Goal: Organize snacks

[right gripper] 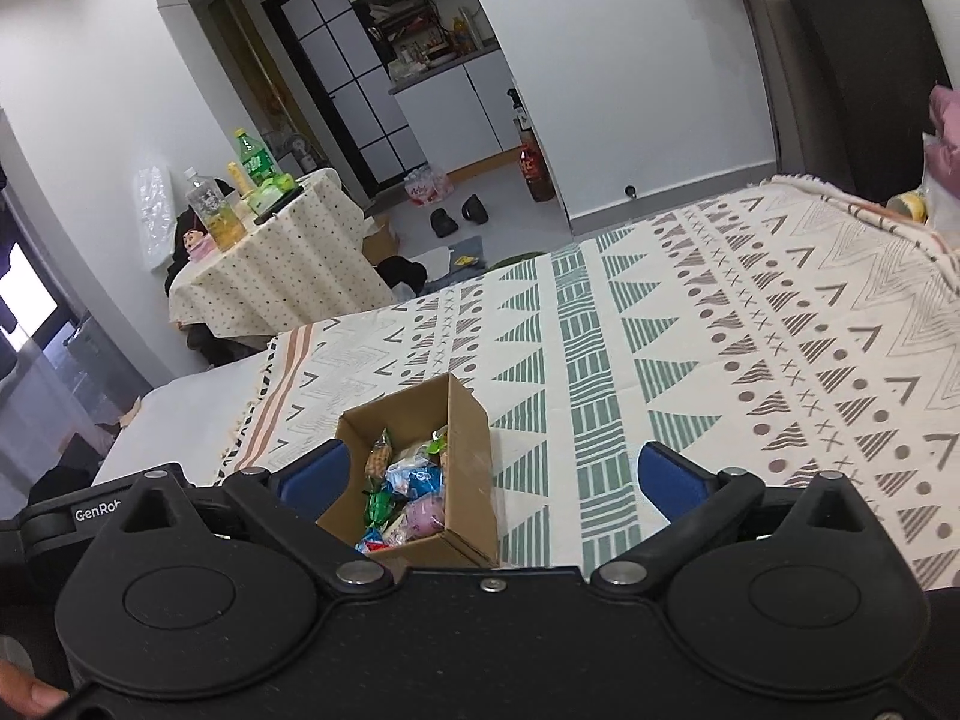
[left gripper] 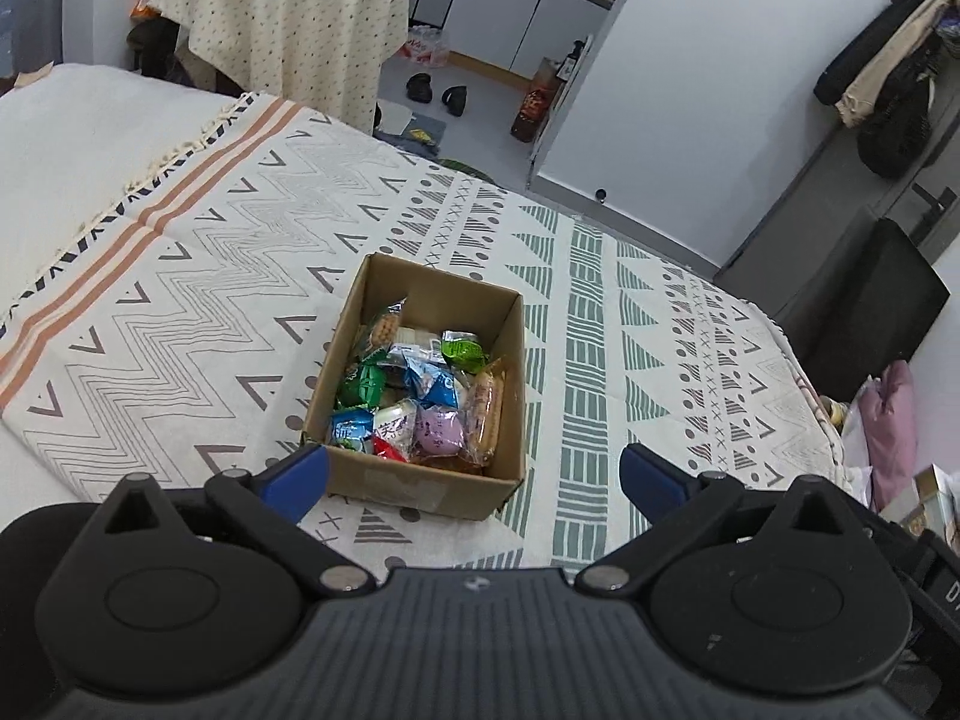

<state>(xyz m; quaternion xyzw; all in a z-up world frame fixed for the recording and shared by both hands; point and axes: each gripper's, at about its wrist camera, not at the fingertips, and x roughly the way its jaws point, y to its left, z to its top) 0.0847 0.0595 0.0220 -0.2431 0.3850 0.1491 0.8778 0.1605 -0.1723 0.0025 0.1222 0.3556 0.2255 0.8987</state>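
A small open cardboard box (left gripper: 420,486) (right gripper: 474,480) stands on a patterned cloth. Several wrapped snacks fill it: a purple pack (left gripper: 441,429) (right gripper: 423,516), blue packs (left gripper: 435,381) (right gripper: 414,480), a green pack (left gripper: 360,384) (right gripper: 378,504), a bright green one (left gripper: 462,351), biscuit packs (left gripper: 486,414). My left gripper (left gripper: 474,477) hovers open just in front of the box, its blue fingers (left gripper: 297,477) wide apart and empty. My right gripper (right gripper: 492,480) is open too, above the box's near end, with its left finger (right gripper: 315,477) beside the box wall.
The cloth (left gripper: 600,312) (right gripper: 720,330) covers a wide flat surface. A round table (left gripper: 300,18) (right gripper: 282,270) with bottles (right gripper: 210,210) stands beyond its far edge. Slippers (left gripper: 435,93) lie on the floor. A dark case (left gripper: 870,306) and pink fabric (left gripper: 894,420) sit at the right.
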